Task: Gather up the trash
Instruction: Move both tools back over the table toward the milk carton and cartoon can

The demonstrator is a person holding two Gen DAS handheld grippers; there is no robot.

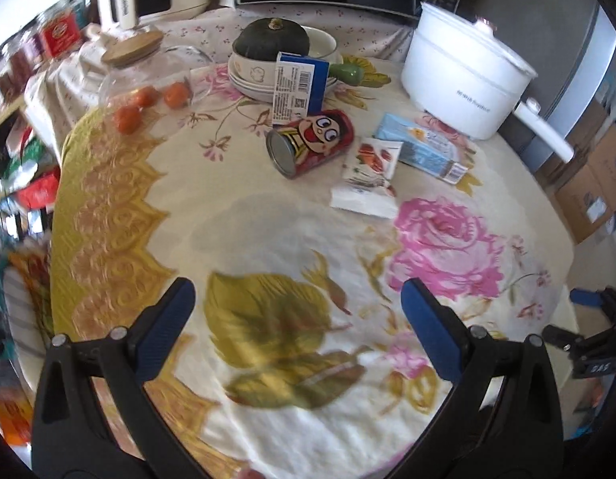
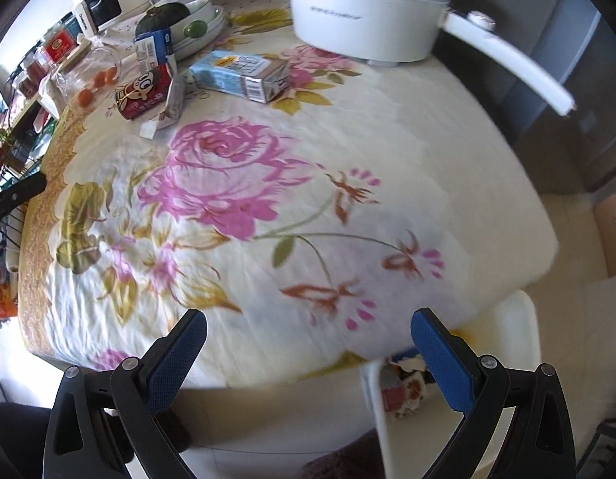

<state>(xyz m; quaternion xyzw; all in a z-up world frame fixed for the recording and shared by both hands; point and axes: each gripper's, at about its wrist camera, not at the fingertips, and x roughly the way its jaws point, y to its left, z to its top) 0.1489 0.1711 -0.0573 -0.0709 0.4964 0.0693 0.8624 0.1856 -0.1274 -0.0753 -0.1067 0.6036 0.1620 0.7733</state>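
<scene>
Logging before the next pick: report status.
Left gripper and right gripper: jaws open, empty. Red can, wrappers, blue carton on table. Bin below right gripper. Path clear.

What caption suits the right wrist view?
Open right gripper above floral tablecloth, trash bin below, red can far.

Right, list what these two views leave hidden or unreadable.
- Bin contents, right wrist view: mostly hidden by its wall and the right gripper.
- Blue carton base, left wrist view: hidden behind the red can.
- White pot label, both views: too small and blurred.
</scene>
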